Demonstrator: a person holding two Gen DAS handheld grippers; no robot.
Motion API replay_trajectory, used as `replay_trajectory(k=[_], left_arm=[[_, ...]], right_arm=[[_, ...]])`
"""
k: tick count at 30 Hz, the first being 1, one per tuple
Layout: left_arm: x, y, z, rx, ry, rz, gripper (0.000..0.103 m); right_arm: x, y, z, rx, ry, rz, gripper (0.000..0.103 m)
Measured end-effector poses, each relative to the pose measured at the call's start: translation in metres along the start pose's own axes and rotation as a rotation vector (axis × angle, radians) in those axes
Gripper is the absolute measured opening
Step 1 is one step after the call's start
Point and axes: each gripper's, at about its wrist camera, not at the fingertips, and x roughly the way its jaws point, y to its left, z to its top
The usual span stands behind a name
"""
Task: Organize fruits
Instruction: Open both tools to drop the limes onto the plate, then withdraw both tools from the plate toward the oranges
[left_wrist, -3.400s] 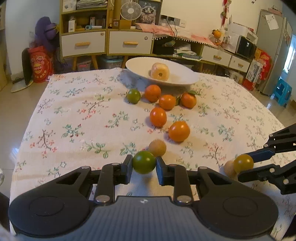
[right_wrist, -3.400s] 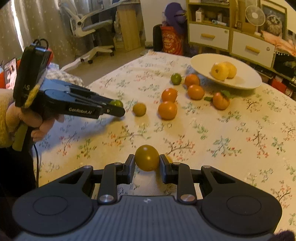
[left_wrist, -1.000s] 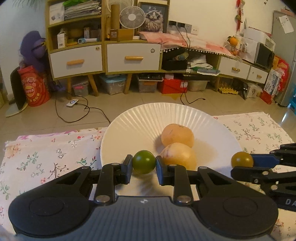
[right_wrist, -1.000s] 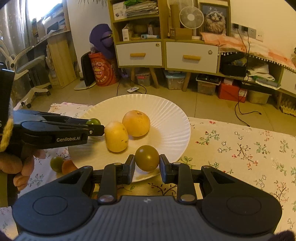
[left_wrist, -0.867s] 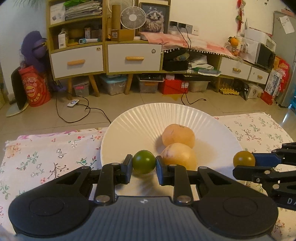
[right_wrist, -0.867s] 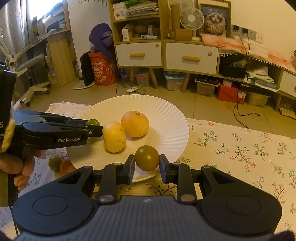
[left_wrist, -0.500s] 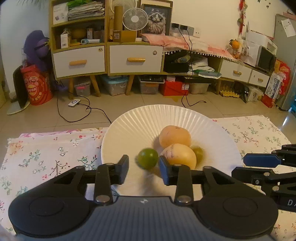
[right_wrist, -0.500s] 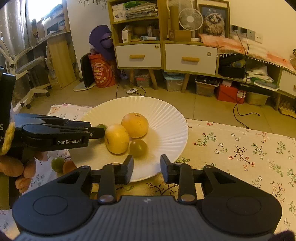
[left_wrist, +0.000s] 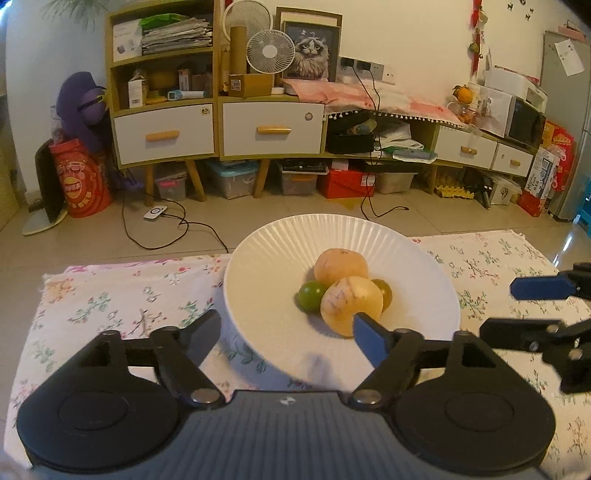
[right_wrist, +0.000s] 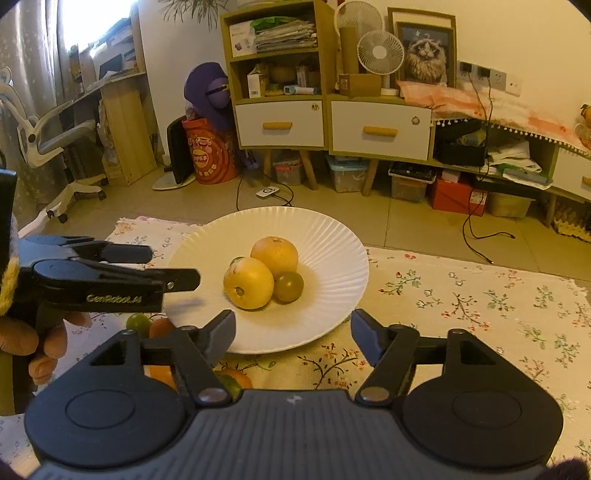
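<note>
**Four fruits on the plate, both my grippers empty**

A table under a white cloth printed with small flowers (left_wrist: 122, 299) carries a wide, ribbed white plate (left_wrist: 273, 258), my landmark here. Near the plate's middle two large yellow-orange round fruits (right_wrist: 274, 255) touch each other. A small bright green round fruit (left_wrist: 309, 296) rests against their left side, and a small olive-brown round fruit (right_wrist: 289, 286) against their right. My left gripper (left_wrist: 286, 332) hovers over the plate's near rim, jaws just opened wide, nothing between them. My right gripper (right_wrist: 293, 332) sits at the plate's near right edge, jaws likewise just opened, empty. More small green and orange fruits (right_wrist: 149, 325) lie on the cloth beside the plate's near left edge.
</note>
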Motion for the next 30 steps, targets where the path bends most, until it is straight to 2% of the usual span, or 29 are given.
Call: replay_trajectory(k=[12,21,30], left_arm=[[-0.033,0.005,-0.011,-0.006,0.011,0.033,0.085],[-0.052,0.004,-0.024,0.018,0.043,0.042,0.087],[-0.065,0.001,-0.044,0.030,0.085,0.017,0.087]], right_arm=[[-0.023,0.015,-0.002,-0.009,-0.005,0.002,0.086],[-0.032,0.025,-0.006,-0.022,-0.002,0.007,0.097],[-0.035,0.030,-0.012,-0.016,0.006,0.005,0.102]])
